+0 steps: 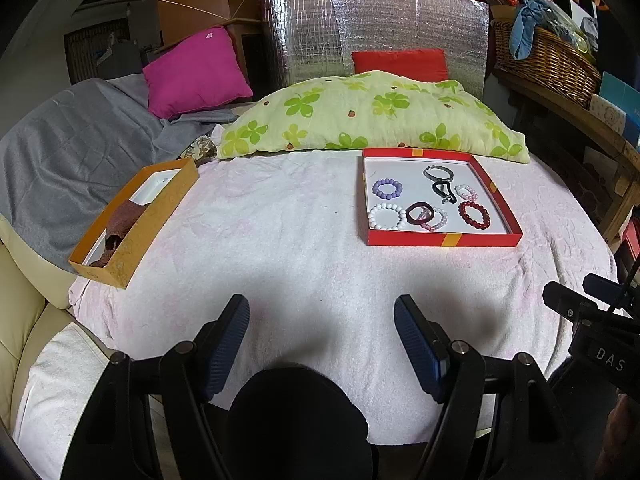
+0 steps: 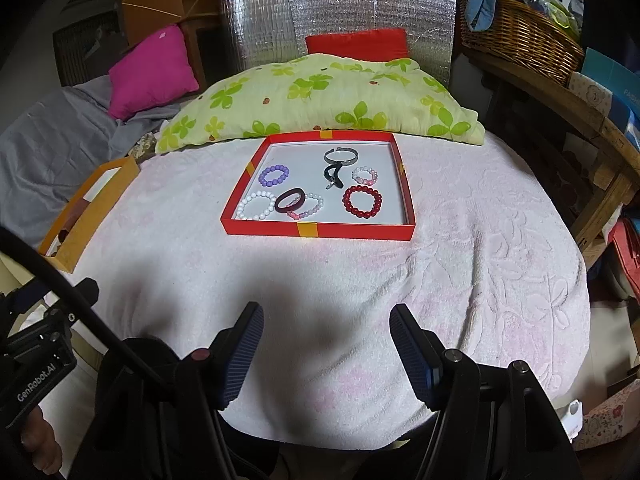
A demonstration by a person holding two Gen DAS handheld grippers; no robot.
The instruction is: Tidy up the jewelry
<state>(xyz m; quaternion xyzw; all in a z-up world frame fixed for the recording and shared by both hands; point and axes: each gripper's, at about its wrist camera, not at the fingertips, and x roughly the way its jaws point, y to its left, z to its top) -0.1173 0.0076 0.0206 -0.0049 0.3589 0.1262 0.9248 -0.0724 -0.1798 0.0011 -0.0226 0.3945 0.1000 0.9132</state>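
Observation:
A red shallow box (image 1: 442, 239) (image 2: 312, 229) lies on the pink-white towel and holds several bracelets: a purple bead one (image 1: 387, 188) (image 2: 273, 175), a white bead one (image 1: 387, 217) (image 2: 256, 205), a dark maroon bangle (image 1: 420, 213) (image 2: 290, 201), a red bead one (image 1: 474, 214) (image 2: 362, 200), a grey bangle (image 1: 439, 172) (image 2: 340, 155) and small pink-white ones. An orange box (image 1: 156, 220) (image 2: 92, 216) at the left holds a brown cloth (image 1: 122, 224). My left gripper (image 1: 322, 324) and right gripper (image 2: 326, 328) are open, empty, near the towel's front edge.
A green-leaf pillow (image 1: 360, 120) (image 2: 320, 96) lies behind the red box. A pink cushion (image 1: 196, 72), grey blanket (image 1: 80, 148) and foil panel (image 1: 376, 28) stand behind. A wicker basket (image 2: 520, 32) sits on a wooden shelf at the right.

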